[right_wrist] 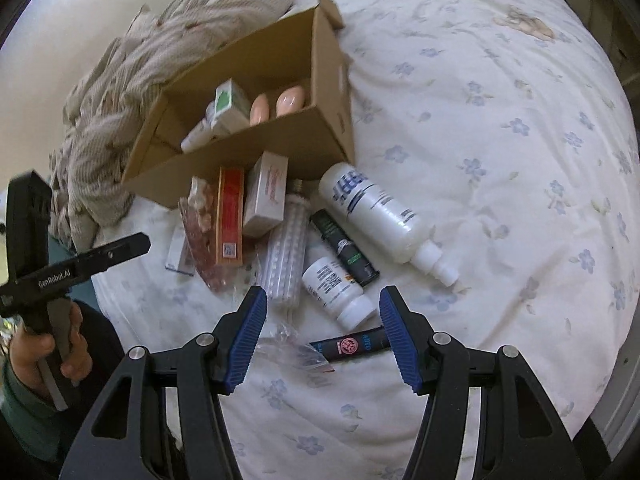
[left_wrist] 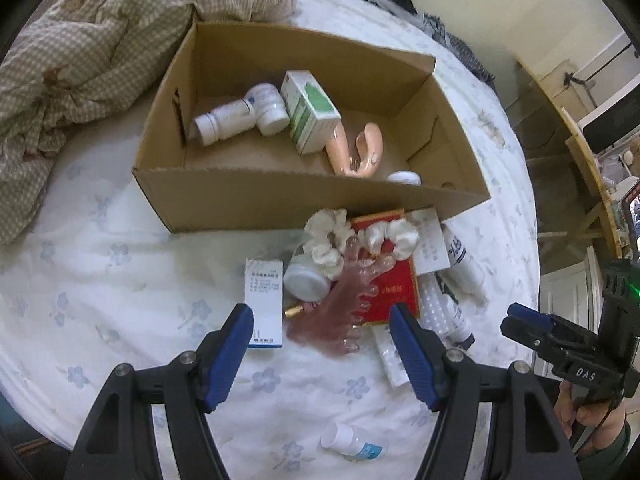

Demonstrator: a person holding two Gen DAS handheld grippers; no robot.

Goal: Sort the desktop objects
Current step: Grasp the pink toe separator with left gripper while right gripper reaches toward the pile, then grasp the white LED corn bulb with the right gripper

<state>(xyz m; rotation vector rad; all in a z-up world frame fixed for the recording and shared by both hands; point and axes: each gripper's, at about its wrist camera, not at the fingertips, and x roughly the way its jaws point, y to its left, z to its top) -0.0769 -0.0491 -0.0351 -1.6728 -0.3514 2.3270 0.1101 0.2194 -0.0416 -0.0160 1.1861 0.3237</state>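
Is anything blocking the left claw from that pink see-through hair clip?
Nothing visible. The left gripper, jaws open, hovers just before the translucent pink claw hair clip; a white fabric scrunchie lies over its far end.

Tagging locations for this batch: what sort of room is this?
Most likely a bedroom: the items lie on a bed with a floral sheet, a checked quilt is bunched beside the cardboard box, and a desk stands nearby.

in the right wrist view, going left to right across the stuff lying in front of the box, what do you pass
red flat box → white and pink carton → clear blister tube → small white pill bottle → dark green tube → large white bottle
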